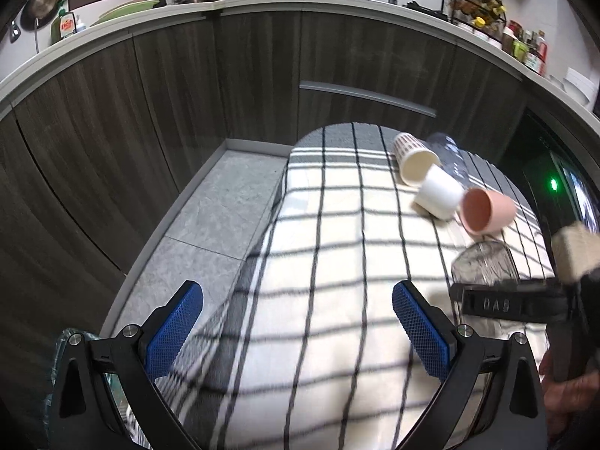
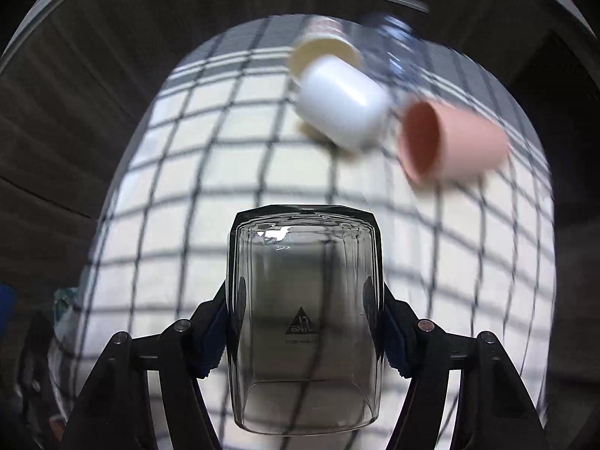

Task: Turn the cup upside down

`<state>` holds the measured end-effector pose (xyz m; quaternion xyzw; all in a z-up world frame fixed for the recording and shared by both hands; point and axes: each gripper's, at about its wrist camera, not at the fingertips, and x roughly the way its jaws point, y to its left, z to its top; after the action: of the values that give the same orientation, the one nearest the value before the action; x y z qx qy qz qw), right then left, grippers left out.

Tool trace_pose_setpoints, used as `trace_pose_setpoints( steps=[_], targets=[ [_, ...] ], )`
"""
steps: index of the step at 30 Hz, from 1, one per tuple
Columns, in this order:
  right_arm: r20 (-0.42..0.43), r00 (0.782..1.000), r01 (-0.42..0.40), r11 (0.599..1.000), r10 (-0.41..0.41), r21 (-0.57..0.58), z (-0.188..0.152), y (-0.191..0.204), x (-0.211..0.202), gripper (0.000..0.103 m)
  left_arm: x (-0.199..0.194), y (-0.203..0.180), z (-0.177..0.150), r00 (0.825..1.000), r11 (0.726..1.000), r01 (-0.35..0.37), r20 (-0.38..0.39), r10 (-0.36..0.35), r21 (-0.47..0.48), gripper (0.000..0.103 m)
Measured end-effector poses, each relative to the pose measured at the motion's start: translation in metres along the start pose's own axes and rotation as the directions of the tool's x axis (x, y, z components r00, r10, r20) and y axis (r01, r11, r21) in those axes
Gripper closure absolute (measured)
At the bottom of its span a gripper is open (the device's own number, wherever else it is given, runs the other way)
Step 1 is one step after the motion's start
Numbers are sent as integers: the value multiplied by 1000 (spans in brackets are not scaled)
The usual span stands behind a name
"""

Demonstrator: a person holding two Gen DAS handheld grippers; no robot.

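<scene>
Your checked tabletop (image 1: 337,262) carries toppled cups: beyond the glass cup (image 2: 303,318) lie a pink cup (image 2: 450,146) and a white cup (image 2: 345,101). Your right tongs (image 2: 303,332) clench the glass cup above it; your left tongs (image 1: 296,328) gape, released.

Left gripper (image 1: 298,328) is held low with blue-padded fingers (image 1: 172,332) spread wide, nothing between them. Right gripper (image 2: 304,322) is clamped on a clear glass cup (image 2: 304,300), gripped at both sides; a bare hand (image 1: 572,397) is seen on its handle.
</scene>
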<state>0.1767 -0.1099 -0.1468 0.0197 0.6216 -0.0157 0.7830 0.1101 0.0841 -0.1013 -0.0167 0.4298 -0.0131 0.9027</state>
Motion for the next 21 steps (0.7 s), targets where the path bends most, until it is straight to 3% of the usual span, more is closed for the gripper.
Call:
trace_pose_setpoints(
  steps=[7,13,15,17,21],
  targets=[
    [1,998,62,983,-63,171,-59,-18,16,36,-17,3,-23,1000,999,-29,2,29,29,0],
    [4,996,89,978,-91,191,-79,-17,35,36,-20,0,-34,999,997,-52,-7,52,49,0],
    [14,995,90,979,-94,180,-79,-15,34,31,-22,-2,-36,999,997,-52,-9,52,54,0],
    [40,993,99,980,-107,175,-78,-14,26,13,-26,-4,-36,998,997,-57,-5,57,59,0],
    [127,987,73,981,-97,178,-78,-19,-3,11,-36,-14,-34,998,995,-59,7,59,75,0]
  ],
)
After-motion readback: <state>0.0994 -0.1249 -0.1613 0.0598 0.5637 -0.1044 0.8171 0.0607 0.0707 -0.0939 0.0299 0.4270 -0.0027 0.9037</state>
